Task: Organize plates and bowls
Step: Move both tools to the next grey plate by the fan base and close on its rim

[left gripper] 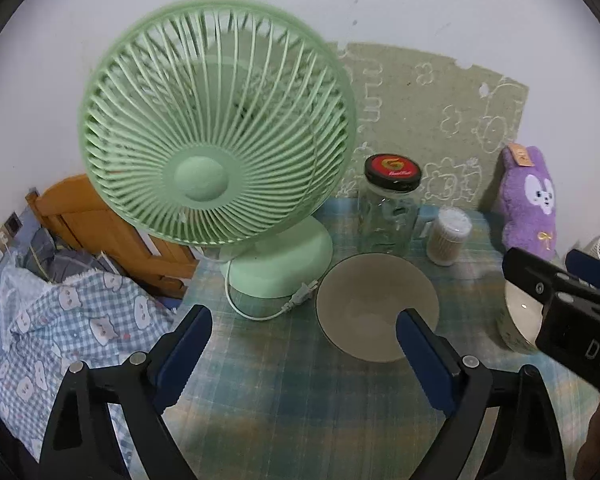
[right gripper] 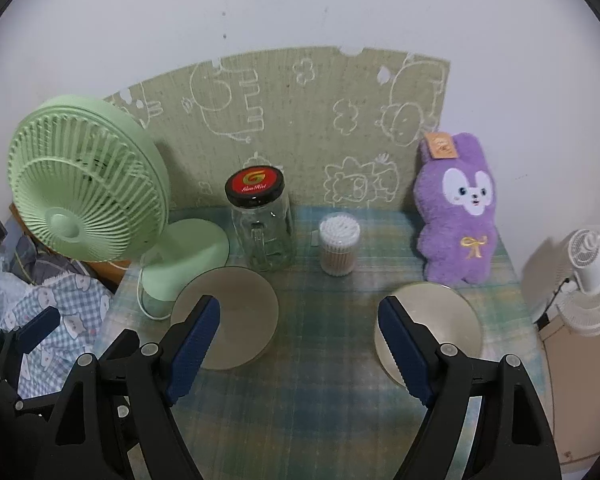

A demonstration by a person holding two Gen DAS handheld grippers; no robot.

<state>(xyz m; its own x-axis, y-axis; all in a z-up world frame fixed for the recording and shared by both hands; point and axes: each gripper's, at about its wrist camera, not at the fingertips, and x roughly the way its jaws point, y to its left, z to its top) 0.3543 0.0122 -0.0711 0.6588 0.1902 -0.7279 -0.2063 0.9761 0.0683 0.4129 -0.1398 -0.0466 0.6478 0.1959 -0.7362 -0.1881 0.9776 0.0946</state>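
**Two bowls on the cloth, both tongs wide and empty**

Two bowls sit on the plaid tablecloth (right gripper: 300, 380), well apart from each other. Largest of all on the table is the green fan (left gripper: 216, 140), standing at the back left with its round base just behind the left bowl and its white cord and plug (left gripper: 296, 300) lying right beside that bowl's rim. Next comes the purple plush rabbit (right gripper: 460, 216), propped against the wall just behind the right bowl.

The left bowl (left gripper: 376, 304), grey-beige inside, lies ahead of the left gripper (left gripper: 304, 332); the right-hand blue pad overlaps its near rim in the left wrist view, while the other pad is off to its left over bare cloth. Those jaws stand wide apart with nothing between them.

The right bowl (right gripper: 440, 320), pale with a patterned outside, shows behind the right-hand pad of the right gripper (right gripper: 300, 320), whose left-hand pad overlaps the left bowl. Its jaws too are spread wide, holding nothing, with only cloth between.

Behind the bowls stand a glass jar (right gripper: 264, 228) with a black-and-red lid and, smaller, a clear tub of cotton swabs (right gripper: 338, 244).
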